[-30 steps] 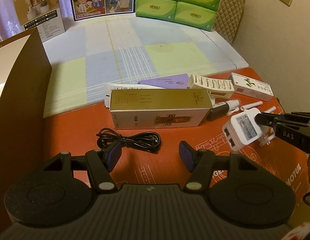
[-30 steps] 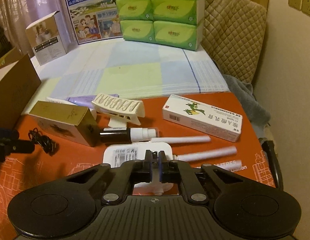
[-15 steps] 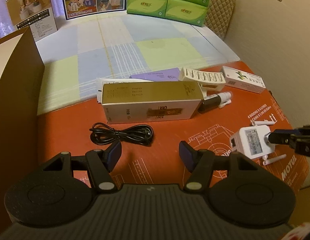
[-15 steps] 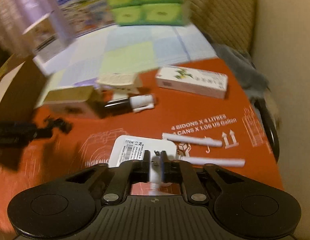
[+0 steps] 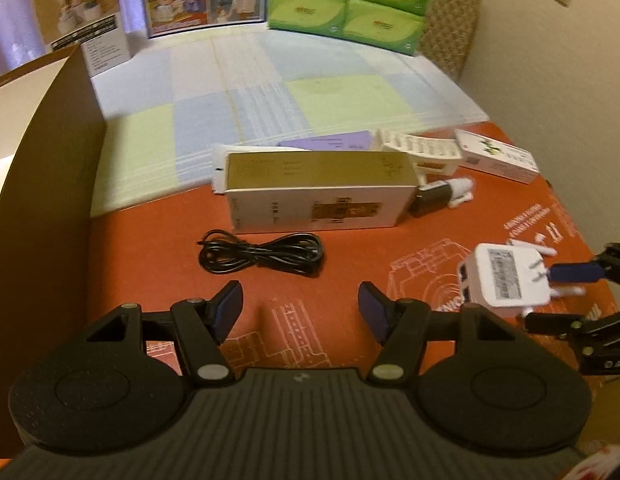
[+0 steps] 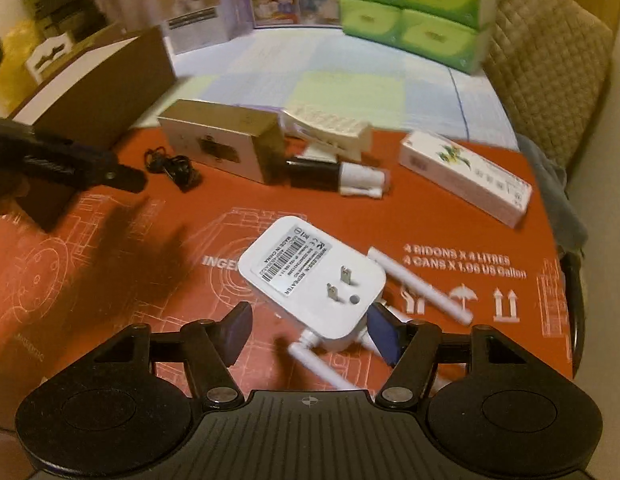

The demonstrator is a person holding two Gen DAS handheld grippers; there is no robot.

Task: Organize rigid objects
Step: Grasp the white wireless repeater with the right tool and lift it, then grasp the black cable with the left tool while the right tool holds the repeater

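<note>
Lying flat: glossy, rounded white repeater (image 6: 310,276)

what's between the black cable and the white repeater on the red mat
Nothing: in the left wrist view only bare red mat lies between the black cable and the white repeater.

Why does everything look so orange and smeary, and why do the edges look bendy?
Both views have warm, dim indoor light, so colours turn orange. The right wrist view is smeared at the back, blurring the green tissue packs, while the white repeater stays readable. The left wrist view is sharper; its fisheye lens bends the cardboard flap at the edge.
</note>
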